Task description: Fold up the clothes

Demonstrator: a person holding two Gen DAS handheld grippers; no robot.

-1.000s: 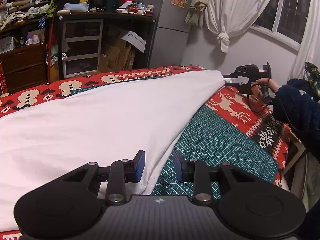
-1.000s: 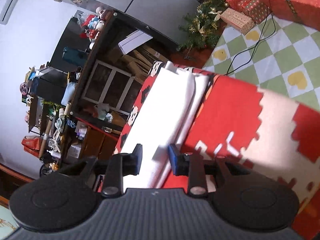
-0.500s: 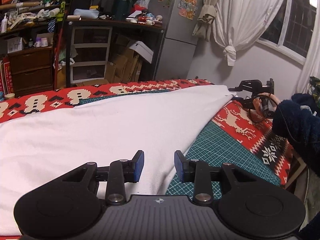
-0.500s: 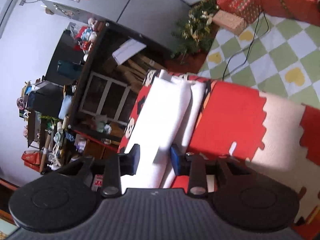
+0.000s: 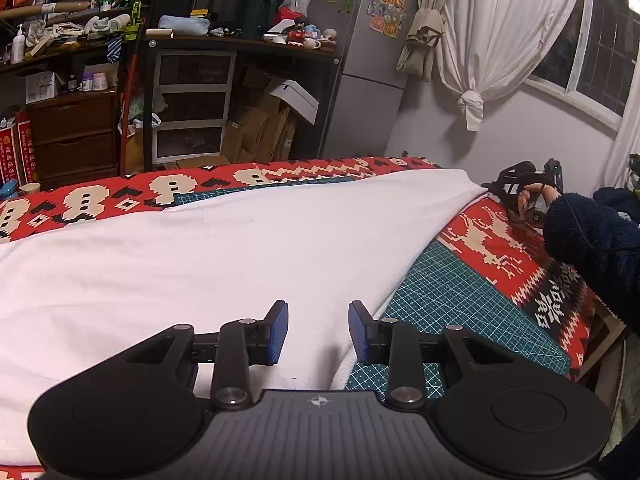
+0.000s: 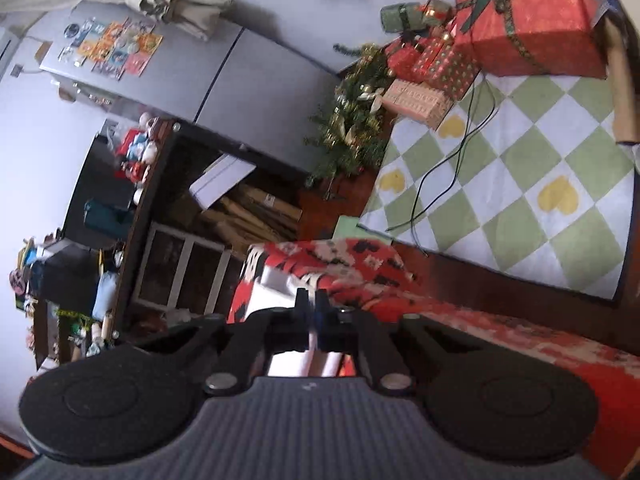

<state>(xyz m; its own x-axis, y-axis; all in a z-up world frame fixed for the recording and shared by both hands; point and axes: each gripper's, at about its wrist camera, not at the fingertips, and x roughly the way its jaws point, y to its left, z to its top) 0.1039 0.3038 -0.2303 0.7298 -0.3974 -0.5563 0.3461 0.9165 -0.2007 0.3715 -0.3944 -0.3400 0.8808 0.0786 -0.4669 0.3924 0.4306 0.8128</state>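
one white garment (image 5: 224, 256), its near end cut off by the frame; right gripper (image 6: 311, 307) pinches its blurred corner; left gripper (image 5: 318, 330) spread above the cloth, gripping nothing.

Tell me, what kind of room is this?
Most likely a lived-in home room, not a lab: a fridge covered in stickers, cluttered shelves, wrapped gifts beside a small Christmas tree, and a curtained window.

A white garment (image 5: 224, 256) is lying spread flat across a cutting mat (image 5: 460, 300) and a red patterned cloth (image 5: 492, 240), its smooth surface showing only faint creases. Its near edge is running diagonally toward the far right corner. That corner (image 6: 316, 344) is sitting pinched in a thin fold, layered edges showing.
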